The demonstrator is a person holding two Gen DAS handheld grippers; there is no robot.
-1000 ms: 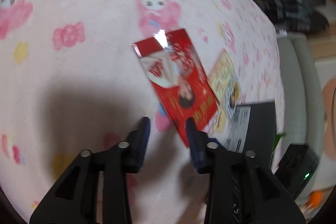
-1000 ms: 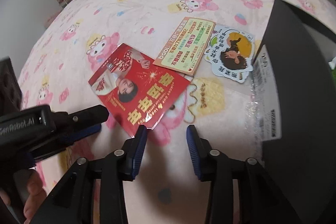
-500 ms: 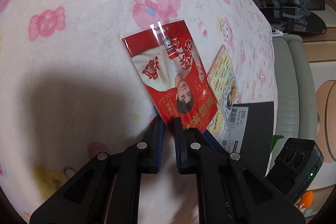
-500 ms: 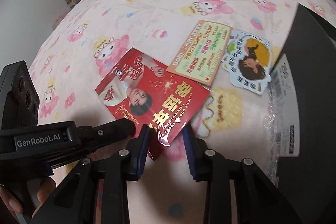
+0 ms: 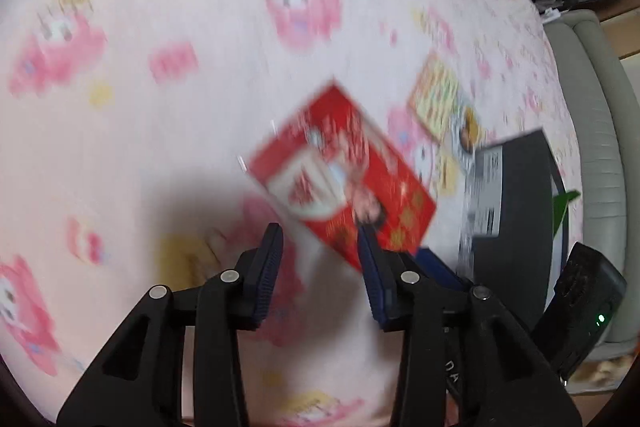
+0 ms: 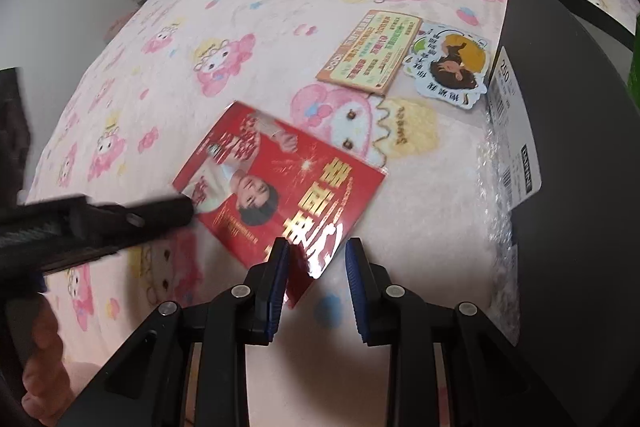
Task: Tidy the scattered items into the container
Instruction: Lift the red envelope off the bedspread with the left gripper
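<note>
Clearly blurred, the left view shows the left gripper [image 5: 318, 251] opening, nothing pinched, the red card [image 5: 340, 179] beyond its tips. In the right view, the right gripper [image 6: 316, 259] closes around the glossy, thin, slippery card's near corner [image 6: 308, 271], pads not yet pressing; black container [image 6: 580, 147] alongside.

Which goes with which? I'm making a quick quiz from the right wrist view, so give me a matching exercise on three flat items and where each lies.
Things:
1. red card
2. orange leaflet
3. cartoon sticker

Places:
A. right beside the black container
B. between the other two
C. nearest the right gripper, its corner between the fingers

Pairs: 1-C, 2-B, 3-A
</note>
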